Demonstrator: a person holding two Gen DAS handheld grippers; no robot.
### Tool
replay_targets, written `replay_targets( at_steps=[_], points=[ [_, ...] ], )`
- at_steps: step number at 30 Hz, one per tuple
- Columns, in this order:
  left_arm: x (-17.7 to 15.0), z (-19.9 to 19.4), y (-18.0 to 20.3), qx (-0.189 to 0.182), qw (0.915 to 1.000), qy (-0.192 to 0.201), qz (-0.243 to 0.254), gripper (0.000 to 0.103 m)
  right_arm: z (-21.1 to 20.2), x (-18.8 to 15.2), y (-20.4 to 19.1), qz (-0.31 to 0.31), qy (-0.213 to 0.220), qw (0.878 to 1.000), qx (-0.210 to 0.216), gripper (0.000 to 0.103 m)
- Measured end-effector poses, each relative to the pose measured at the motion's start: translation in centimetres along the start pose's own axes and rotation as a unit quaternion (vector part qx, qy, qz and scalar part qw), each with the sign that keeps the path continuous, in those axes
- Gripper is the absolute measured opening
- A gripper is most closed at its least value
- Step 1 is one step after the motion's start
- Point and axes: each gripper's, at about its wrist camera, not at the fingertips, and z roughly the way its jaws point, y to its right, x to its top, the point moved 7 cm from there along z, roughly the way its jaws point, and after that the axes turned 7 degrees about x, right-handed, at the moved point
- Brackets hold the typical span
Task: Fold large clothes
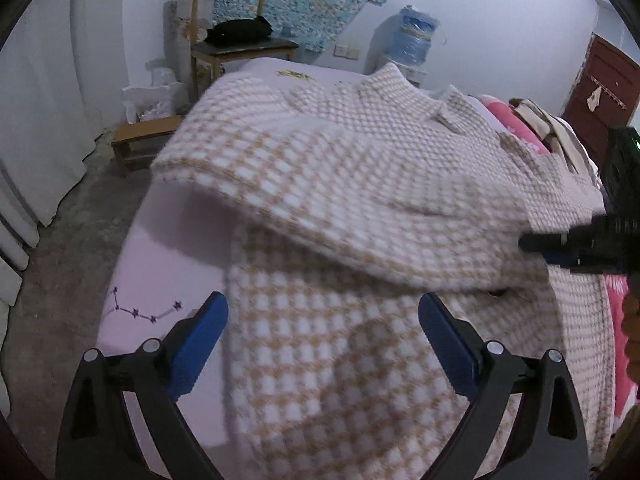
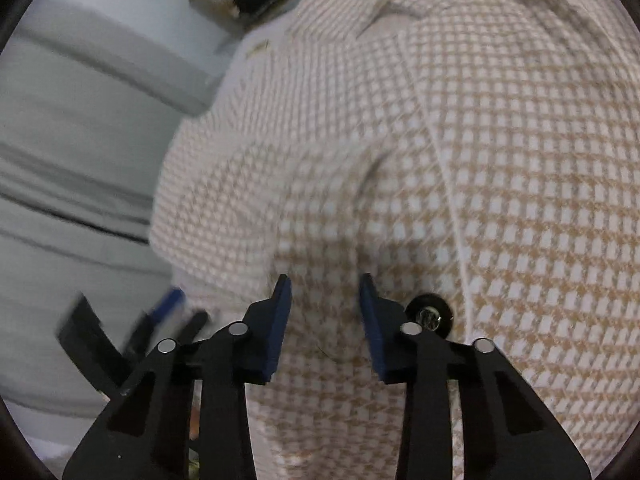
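A large tan-and-white houndstooth coat (image 1: 344, 184) lies on a bed with a pale pink sheet (image 1: 176, 248). Its upper part is folded over the lower part. My left gripper (image 1: 323, 316) is open just above the lower part of the coat and holds nothing. My right gripper (image 2: 325, 298) is partly open over the coat (image 2: 460, 152), with fabric between its blue pads (image 2: 280, 320) but not pinched. A black button (image 2: 430, 314) sits beside the right finger. The right gripper also shows in the left wrist view (image 1: 568, 242) at the coat's right edge.
A wooden chair (image 1: 236, 40) with a black bag stands beyond the bed. A low wooden stool (image 1: 140, 140) is at the left. A pink blanket (image 1: 516, 120) and folded clothes lie at the right. A dark red door (image 1: 600, 84) is at far right.
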Motion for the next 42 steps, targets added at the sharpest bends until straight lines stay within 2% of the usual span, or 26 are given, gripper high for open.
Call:
replay_targets(
  at_steps=[2,4,6,9,12,15,21,24,27,30,33,35,38,42],
  points=[
    [0.0,0.6,-0.6,-0.001,0.9999,-0.001,-0.013,0.094,0.8,-0.2,-0.3,-0.017,-0.004,1.0,-0.026,0.013],
    [0.0,1.3,-1.4,-0.003,0.9993,-0.011,-0.035,0.094,0.7,0.1,-0.7,-0.018,0.005,0.999,-0.026,0.004],
    [0.2,1.3,-1.7,-0.01,0.9986,-0.011,-0.051,0.094,-0.2,1.1,-1.5,-0.013,0.027,0.999,-0.012,0.003],
    [0.6,1.4,-1.7,-0.016,0.9979,-0.014,-0.061,0.094,-3.7,3.8,-4.0,-0.047,0.089,0.995,-0.012,0.003],
    [0.6,1.4,-1.8,-0.007,0.9982,-0.014,-0.059,0.094,-9.0,6.6,-6.2,-0.09,0.166,0.981,-0.043,0.002],
    [0.6,1.5,-1.9,-0.002,0.9984,-0.013,-0.055,0.094,-12.6,7.7,-5.6,-0.103,0.212,0.969,-0.077,0.003],
    [0.5,1.6,-1.8,0.01,0.9989,-0.01,-0.044,0.094,-13.1,10.7,-1.9,-0.08,0.215,0.966,-0.123,0.003],
    [0.5,1.7,-1.8,0.012,0.9989,-0.011,-0.044,0.094,-14.0,11.8,-1.1,-0.086,0.222,0.96,-0.147,0.002],
    [0.5,1.6,-1.9,0.014,0.9989,-0.011,-0.044,0.094,-14.5,12.0,-0.3,-0.088,0.226,0.957,-0.161,0.003],
    [0.5,1.6,-1.8,0.015,0.999,-0.011,-0.041,0.094,-12.6,11.7,2.7,-0.077,0.202,0.959,-0.185,0.003],
    [0.5,1.6,-1.7,0.015,0.9989,-0.011,-0.042,0.094,-10.4,10.5,6.8,-0.062,0.165,0.956,-0.236,0.012],
    [0.5,1.6,-1.8,0.015,0.9989,-0.012,-0.043,0.094,-10.4,9.8,9.4,-0.04,0.158,0.951,-0.263,0.028],
    [0.5,1.6,-1.8,0.015,0.9989,-0.011,-0.043,0.094,-12.8,9.5,10.9,0.015,0.194,0.957,-0.218,0.037],
    [0.5,1.6,-1.8,0.013,0.9989,-0.01,-0.044,0.094,-14.2,10.1,8.9,-0.004,0.21,0.957,-0.202,0.04]
  ],
)
